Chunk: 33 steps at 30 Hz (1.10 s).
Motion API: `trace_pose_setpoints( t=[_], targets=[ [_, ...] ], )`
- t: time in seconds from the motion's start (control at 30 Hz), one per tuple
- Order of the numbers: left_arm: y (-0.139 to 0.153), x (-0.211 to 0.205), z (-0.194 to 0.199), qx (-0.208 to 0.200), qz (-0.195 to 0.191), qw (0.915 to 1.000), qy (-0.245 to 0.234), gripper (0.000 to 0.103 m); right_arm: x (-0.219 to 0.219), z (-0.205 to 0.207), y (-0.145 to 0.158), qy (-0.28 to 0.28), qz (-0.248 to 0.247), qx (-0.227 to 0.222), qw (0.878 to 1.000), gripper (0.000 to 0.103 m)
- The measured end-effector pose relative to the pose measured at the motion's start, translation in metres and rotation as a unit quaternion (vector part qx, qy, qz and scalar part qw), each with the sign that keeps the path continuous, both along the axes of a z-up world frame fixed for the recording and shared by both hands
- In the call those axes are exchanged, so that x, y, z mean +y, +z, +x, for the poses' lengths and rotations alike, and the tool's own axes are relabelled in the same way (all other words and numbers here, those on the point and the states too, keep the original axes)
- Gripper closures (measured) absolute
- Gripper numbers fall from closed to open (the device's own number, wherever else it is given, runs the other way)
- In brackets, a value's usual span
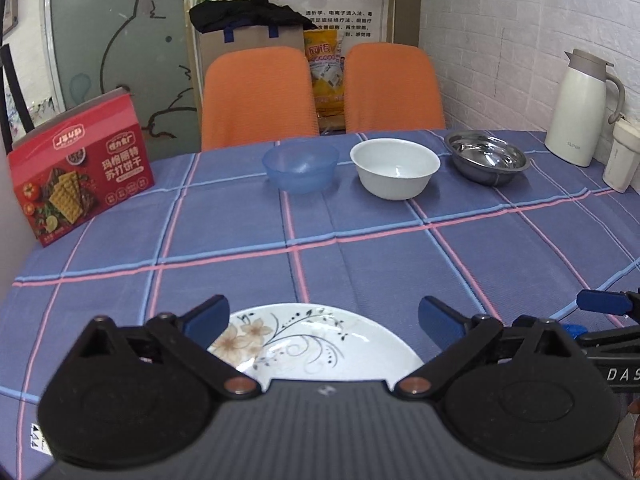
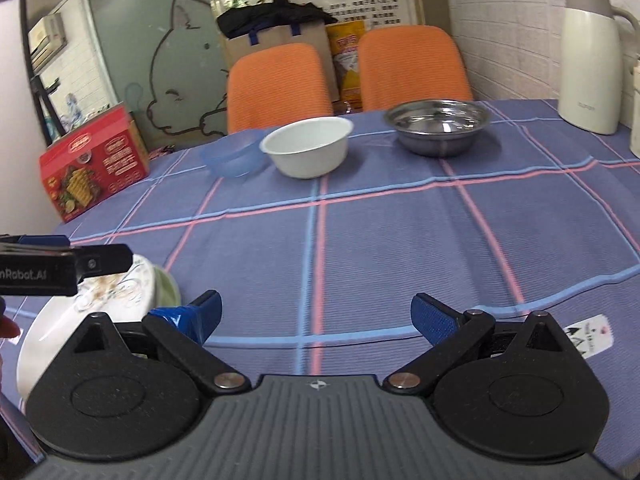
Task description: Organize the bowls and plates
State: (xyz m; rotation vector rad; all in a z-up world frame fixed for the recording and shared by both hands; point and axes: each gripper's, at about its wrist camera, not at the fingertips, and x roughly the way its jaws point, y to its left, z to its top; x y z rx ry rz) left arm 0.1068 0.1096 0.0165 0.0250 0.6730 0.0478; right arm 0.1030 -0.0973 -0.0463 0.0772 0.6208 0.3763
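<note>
A white plate with a flower pattern [image 1: 316, 344] lies at the near edge of the table, right under my left gripper [image 1: 324, 316], which is open above it with nothing held. In the right wrist view the same plate [image 2: 108, 292] shows at the left with a pale green dish edge [image 2: 166, 286] beside it. My right gripper [image 2: 316, 312] is open over bare cloth. Far across the table stand a blue plastic bowl [image 1: 300, 168], a white bowl [image 1: 394, 168] and a steel bowl [image 1: 486, 156] in a row.
A red cracker box [image 1: 80, 168] stands at the far left. A white thermos jug [image 1: 580, 108] and a small white cup [image 1: 622, 156] sit at the far right by the brick wall. Two orange chairs [image 1: 256, 96] stand behind the checked tablecloth [image 1: 320, 248].
</note>
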Motion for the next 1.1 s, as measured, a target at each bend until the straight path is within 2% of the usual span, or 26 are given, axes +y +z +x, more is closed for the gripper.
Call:
trace_pose_setpoints(
  t=[0.23,0.4,0.63,0.77,0.87,0.97,1.1],
  targets=[
    [-0.002,-0.033,0.028,0.015,0.022,0.9993,-0.025,0.004,-0.028,0.026,-0.008,-0.015,0.007,0.032,0.999,0.014],
    [0.0,-0.055,0.058,0.022,0.031,0.998,-0.051,0.004,-0.047,0.046,-0.005,-0.004,0.019,0.019,1.0,0.014],
    [0.016,-0.084,0.111,0.008,0.015,0.9962,-0.085,0.004,-0.077,0.097,0.009,-0.051,0.021,-0.007,0.998,0.014],
    [0.033,-0.1,0.161,-0.014,0.004,0.994,-0.109,0.004,-0.088,0.128,0.012,-0.064,0.009,-0.014,0.998,0.014],
    [0.042,-0.111,0.214,-0.013,-0.013,0.9912,-0.131,0.004,-0.092,0.151,0.019,-0.068,0.001,-0.022,0.997,0.014],
    [0.038,-0.124,0.267,0.011,-0.039,0.9877,-0.151,0.004,-0.098,0.181,0.029,-0.082,0.006,-0.025,0.996,0.014],
    [0.012,-0.141,0.325,0.061,-0.052,0.9844,-0.156,0.004,-0.096,0.227,0.028,-0.104,-0.016,-0.013,0.994,0.014]
  ],
)
